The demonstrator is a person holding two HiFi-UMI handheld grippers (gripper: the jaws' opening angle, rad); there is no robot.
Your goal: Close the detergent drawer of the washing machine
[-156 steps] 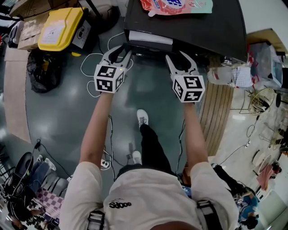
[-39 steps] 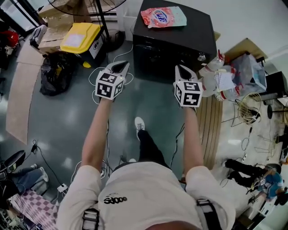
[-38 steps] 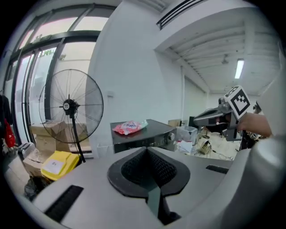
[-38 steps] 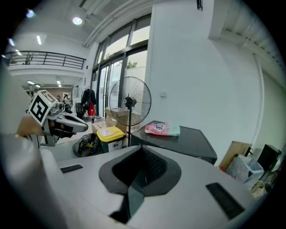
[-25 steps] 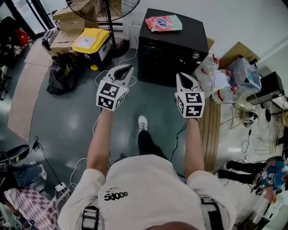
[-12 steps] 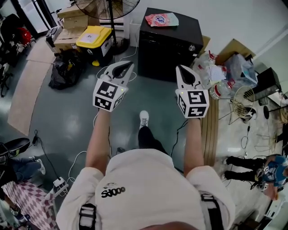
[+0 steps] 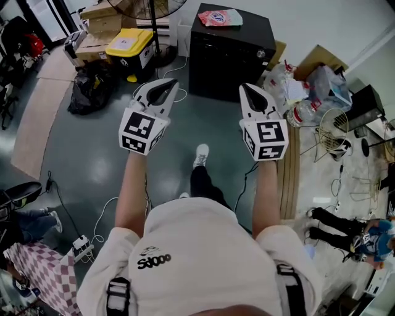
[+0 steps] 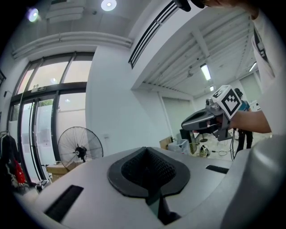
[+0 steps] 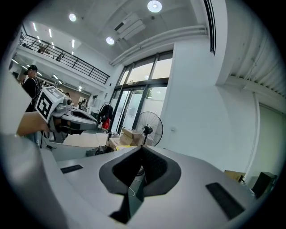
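Observation:
The black washing machine (image 7: pixel 229 50) stands at the top of the head view, a pink detergent pouch (image 7: pixel 219 17) lying on its lid. No drawer sticks out from its front. My left gripper (image 7: pixel 162 92) and right gripper (image 7: pixel 255 99) are held side by side in front of me, well short of the machine, both shut with nothing between the jaws. In the left gripper view the left gripper (image 8: pixel 147 167) has its jaws together and the right gripper (image 8: pixel 210 118) shows at the right. The right gripper view shows the right gripper (image 9: pixel 140 172) shut too.
A yellow-lidded box (image 7: pixel 129 44) and a black bag (image 7: pixel 92 92) lie left of the machine, by a standing fan (image 8: pixel 79 150). Bags and bottles (image 7: pixel 305 92) pile up on the right beside a wooden plank. Cables trail over the grey floor. My shoe (image 7: pixel 200 154) is below the grippers.
Both grippers have drawn back from the machine and risen a little, still shut. The drawer that stood out earlier no longer protrudes. The machine now lies farther away in the head view.

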